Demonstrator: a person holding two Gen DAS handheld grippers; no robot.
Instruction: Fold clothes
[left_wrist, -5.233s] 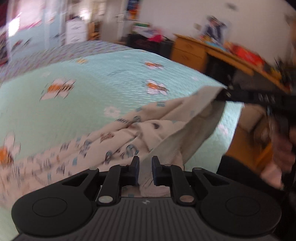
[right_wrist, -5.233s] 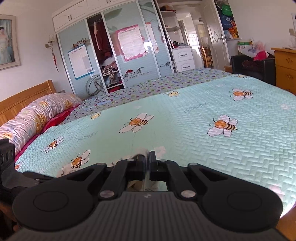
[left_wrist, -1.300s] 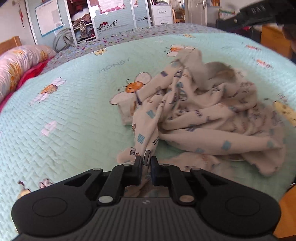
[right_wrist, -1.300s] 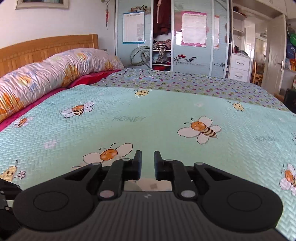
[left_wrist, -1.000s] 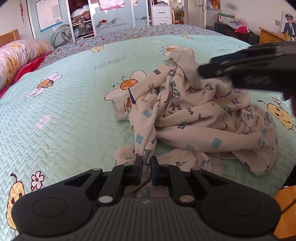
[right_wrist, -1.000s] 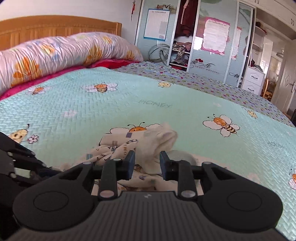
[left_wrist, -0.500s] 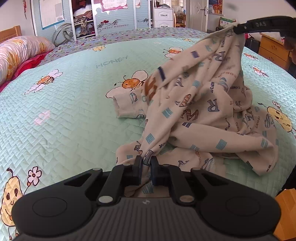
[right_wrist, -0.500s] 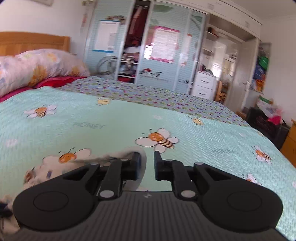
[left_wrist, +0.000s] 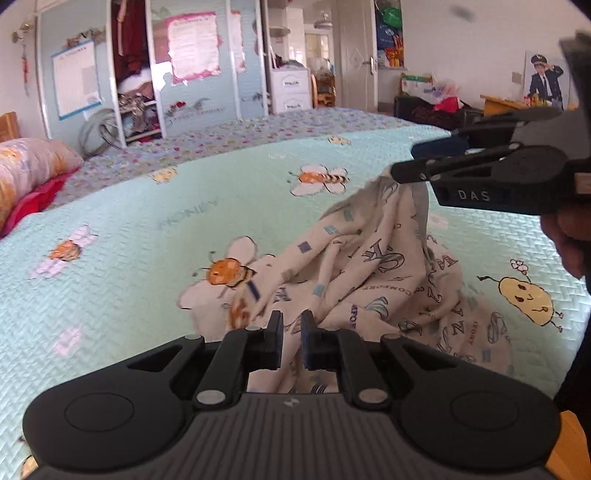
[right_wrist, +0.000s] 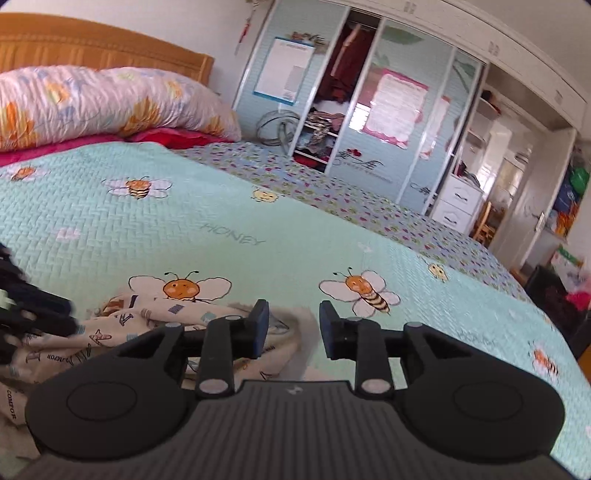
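1. Across most of both views spreads the bed (left_wrist: 147, 221), covered by a mint quilted bedspread (right_wrist: 258, 229) printed with bees and the word HONEY.
2. Behind it stand a wardrobe (right_wrist: 369, 110) with sliding doors, one section open on hanging clothes, and a wooden headboard (right_wrist: 92, 48) above a floral pillow (right_wrist: 92, 103).
3. On the bedspread near the bed's edge lies the cream garment (left_wrist: 388, 288), printed with letters and small blue squares, crumpled, with one part drawn up into a peak.
4. The right gripper (left_wrist: 406, 162) reaches in from the right of the left wrist view, at the top of that peak; its fingers are spreading apart, and in the right wrist view cloth lies between them without either pad clearly pressing it.
5. The left gripper (left_wrist: 291, 332) sits low at the garment's near edge, its fingers pressed nearly together and pinching a fold of the cloth.
6. A person's hand (left_wrist: 569, 240) shows at the right edge, holding the right gripper's handle.
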